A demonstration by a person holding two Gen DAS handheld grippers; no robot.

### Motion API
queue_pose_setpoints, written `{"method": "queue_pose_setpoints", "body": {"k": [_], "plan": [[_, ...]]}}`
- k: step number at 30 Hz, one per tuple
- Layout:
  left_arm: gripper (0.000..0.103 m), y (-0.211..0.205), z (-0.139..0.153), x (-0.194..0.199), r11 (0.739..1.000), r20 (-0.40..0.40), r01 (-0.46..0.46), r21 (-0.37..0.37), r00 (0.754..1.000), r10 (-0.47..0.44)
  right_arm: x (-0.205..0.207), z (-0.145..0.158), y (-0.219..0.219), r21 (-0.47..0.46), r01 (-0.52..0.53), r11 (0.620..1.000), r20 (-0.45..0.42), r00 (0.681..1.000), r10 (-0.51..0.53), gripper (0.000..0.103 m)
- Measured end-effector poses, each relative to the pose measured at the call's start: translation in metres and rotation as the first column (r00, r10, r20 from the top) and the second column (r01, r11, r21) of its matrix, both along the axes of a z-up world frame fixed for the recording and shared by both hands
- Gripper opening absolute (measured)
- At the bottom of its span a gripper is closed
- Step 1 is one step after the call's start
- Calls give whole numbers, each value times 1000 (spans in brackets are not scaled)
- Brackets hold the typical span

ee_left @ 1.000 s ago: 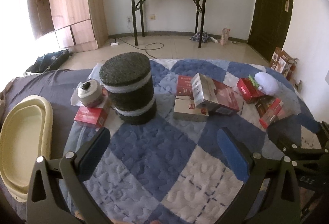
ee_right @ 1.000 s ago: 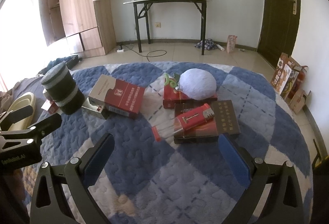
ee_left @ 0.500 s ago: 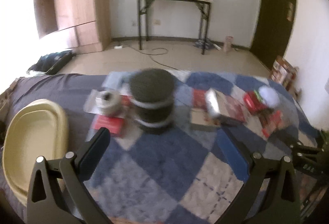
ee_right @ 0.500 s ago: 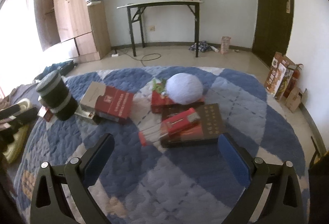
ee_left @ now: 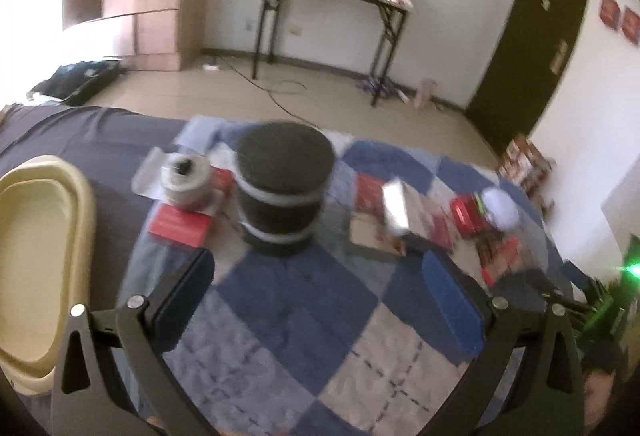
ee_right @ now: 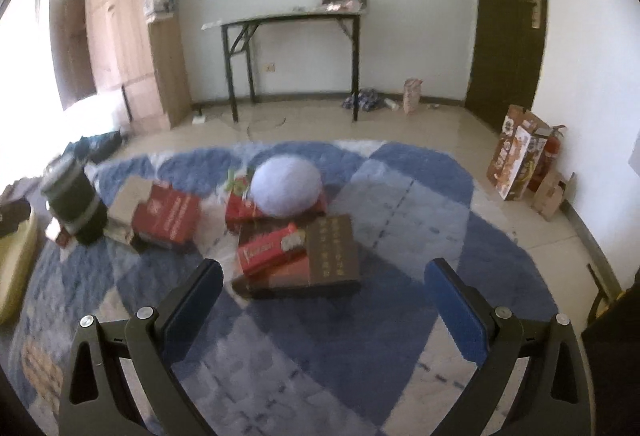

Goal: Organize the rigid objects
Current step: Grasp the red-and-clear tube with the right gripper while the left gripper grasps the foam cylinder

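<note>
On the far left of the left wrist view a cream tray [ee_left: 38, 256] lies at the edge of a dark sheet [ee_left: 100, 143]. Right of it, on the blue-and-white quilt [ee_left: 280, 296], a small grey tin [ee_left: 185, 175] sits in clear wrapping on a flat red box [ee_left: 180, 226]. Just beside these stands a dark cylinder [ee_left: 284, 191] with two pale bands, upright. Further right are more boxes: a tan one [ee_left: 368, 240] lying flat, a red-and-white one [ee_left: 394, 207] tilted on top of it, then a red pack [ee_left: 466, 213] touching a pale lilac ball [ee_left: 500, 207]. The left gripper [ee_left: 318, 286] hangs above the quilt in front of the cylinder, its fingers spread wide and holding nothing. This view is blurred, so labels cannot be read.

In the right wrist view the cylinder [ee_right: 74, 201] is at far left, with a tilted red box [ee_right: 166, 215] beside it. The ball [ee_right: 286, 187] rests on a red pack [ee_right: 240, 207]. In front of it a brown box [ee_right: 332, 256] lies flat with a red carton [ee_right: 268, 252] on its left part. The right gripper [ee_right: 324, 296] hovers just before the brown box, fingers wide apart and empty. Cartons [ee_right: 516, 161] lean on the wall at right, beyond the quilt [ee_right: 320, 356].
</note>
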State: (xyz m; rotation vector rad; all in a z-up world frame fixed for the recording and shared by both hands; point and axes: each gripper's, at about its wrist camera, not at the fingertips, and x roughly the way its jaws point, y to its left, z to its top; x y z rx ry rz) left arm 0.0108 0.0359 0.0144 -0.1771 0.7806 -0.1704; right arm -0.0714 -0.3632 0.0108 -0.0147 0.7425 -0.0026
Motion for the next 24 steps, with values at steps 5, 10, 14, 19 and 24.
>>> {"method": "queue_pose_setpoints", "body": {"k": [5, 10, 14, 19, 24], "plan": [[103, 2, 1, -2, 1000, 1, 26, -2, 1000, -26, 5, -14, 33, -91, -101, 991, 28, 994, 104, 103], [103, 21, 1, 0, 999, -8, 6, -44, 1000, -6, 7, -19, 43, -200, -214, 956, 14, 975, 222, 103], [103, 30, 2, 0, 998, -8, 2, -71, 1000, -2, 16, -14, 33, -154, -234, 960, 40, 969, 243, 103], [103, 34, 7, -3, 996, 9, -9, -86, 1000, 9, 27, -14, 44, -164, -313, 936, -23, 949, 313, 103], [103, 35, 7, -4, 996, 7, -8, -85, 1000, 9, 40, -24, 58, -246, -353, 903, -65, 935, 348, 103]]}}
